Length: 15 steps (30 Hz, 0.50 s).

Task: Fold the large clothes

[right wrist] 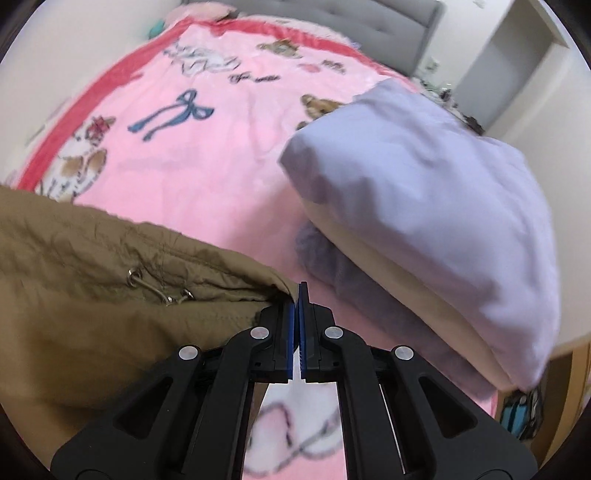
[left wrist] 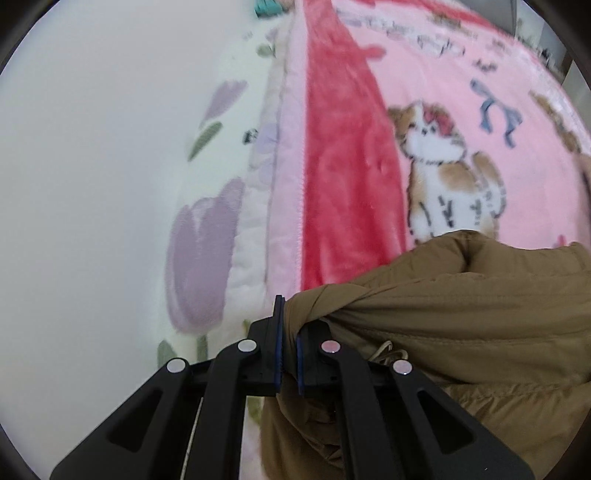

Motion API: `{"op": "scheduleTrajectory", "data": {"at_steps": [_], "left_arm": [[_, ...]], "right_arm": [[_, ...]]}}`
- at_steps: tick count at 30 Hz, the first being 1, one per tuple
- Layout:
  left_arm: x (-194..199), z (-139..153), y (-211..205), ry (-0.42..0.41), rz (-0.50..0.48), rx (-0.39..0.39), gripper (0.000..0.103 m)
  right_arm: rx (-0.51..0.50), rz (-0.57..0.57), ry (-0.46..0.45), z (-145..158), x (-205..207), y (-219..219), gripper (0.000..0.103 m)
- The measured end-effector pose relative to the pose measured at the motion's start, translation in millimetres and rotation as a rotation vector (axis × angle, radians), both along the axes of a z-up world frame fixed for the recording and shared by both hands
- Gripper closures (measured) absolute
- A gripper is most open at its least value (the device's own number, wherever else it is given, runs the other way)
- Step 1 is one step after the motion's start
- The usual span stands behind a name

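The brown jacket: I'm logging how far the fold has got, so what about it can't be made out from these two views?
- Overall shape of the brown jacket: cut off by the bottom and right edges in the left wrist view, by the left edge in the right wrist view.
- Fabric inside the left gripper: bunched, layers uncountable.
- Right gripper: the pinched corner is barely visible.
- Folded pile: blurred, contents unclear.

I am in a home bedroom: a bed spread with a pink blanket (right wrist: 221, 155) printed with cats and bows, a grey padded headboard (right wrist: 369, 22) behind it, folded bedding (right wrist: 424, 192) stacked on top, pale walls around.
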State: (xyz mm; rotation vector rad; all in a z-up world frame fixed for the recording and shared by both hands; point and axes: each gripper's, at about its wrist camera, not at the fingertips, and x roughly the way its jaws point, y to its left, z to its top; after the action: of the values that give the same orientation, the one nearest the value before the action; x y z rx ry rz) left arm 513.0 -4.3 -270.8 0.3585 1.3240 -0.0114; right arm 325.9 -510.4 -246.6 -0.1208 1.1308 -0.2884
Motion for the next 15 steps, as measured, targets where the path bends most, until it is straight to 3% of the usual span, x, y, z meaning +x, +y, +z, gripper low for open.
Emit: {"op": "scheduleTrajectory", "data": {"at_steps": [8,15], "left_arm": [[31.4,-61.5,-19.7,0.079,-0.036,0.066,0.098],[32.2,-85.2,-20.5,0.084,-0.040,0.065,0.098]], "right_arm": [[0.033,0.027,0.054,-71.6,38.3,3.8,0.101],[0.086,-0.001,0.076,-103.5,44.8,7.5,0.101]]}}
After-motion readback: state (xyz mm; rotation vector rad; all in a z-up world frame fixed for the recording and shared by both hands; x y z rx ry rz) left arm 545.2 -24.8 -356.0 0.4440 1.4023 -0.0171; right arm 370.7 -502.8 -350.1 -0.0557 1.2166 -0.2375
